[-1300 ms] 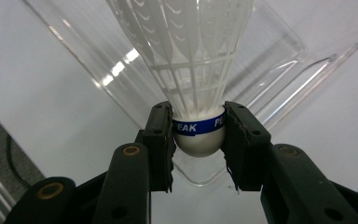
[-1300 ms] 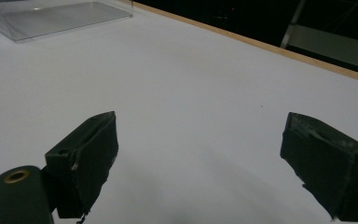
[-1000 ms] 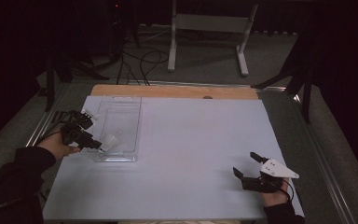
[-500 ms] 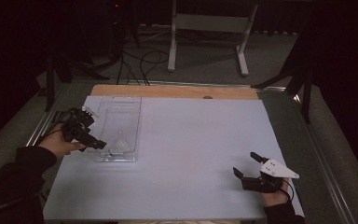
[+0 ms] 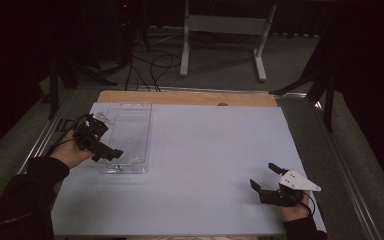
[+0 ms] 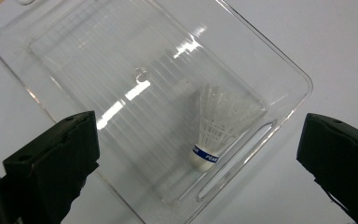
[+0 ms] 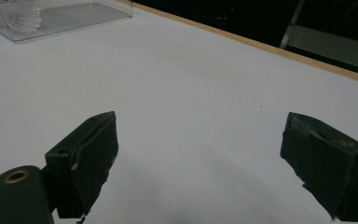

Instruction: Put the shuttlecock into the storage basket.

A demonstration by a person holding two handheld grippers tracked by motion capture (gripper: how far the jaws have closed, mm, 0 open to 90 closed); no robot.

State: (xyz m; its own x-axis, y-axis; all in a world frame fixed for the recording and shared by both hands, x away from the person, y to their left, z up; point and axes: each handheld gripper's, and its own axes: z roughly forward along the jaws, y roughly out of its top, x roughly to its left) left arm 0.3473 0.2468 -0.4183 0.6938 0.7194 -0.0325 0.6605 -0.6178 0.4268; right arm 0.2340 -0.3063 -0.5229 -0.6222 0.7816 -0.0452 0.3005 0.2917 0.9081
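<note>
A white feather shuttlecock (image 6: 212,128) with a blue band on its cork lies on its side in the near end of a clear plastic tray (image 6: 289,70). My left gripper (image 6: 200,133) hovers above it; its jaws have just been opening and now stand wide, with the pads clear of the shuttlecock. From above, the left gripper (image 5: 111,136) sits at the left side of the tray (image 5: 130,117), with the shuttlecock (image 5: 131,159) by the front wall. My right gripper (image 5: 263,175) rests open and empty at the front right of the table. In its own view the right gripper (image 7: 205,140) faces bare white surface, the tray (image 7: 74,14) far off.
A white sheet (image 5: 205,145) covers the table, with a wooden strip (image 5: 180,97) along the far edge. Beyond it on the floor stand a metal frame (image 5: 222,25) and loose cables (image 5: 155,65). Metal rails (image 5: 350,200) run along the table's sides.
The left gripper held the shuttlecock over the tray, then opened and let it go; it now lies in the tray's near end. The right gripper has not moved.
</note>
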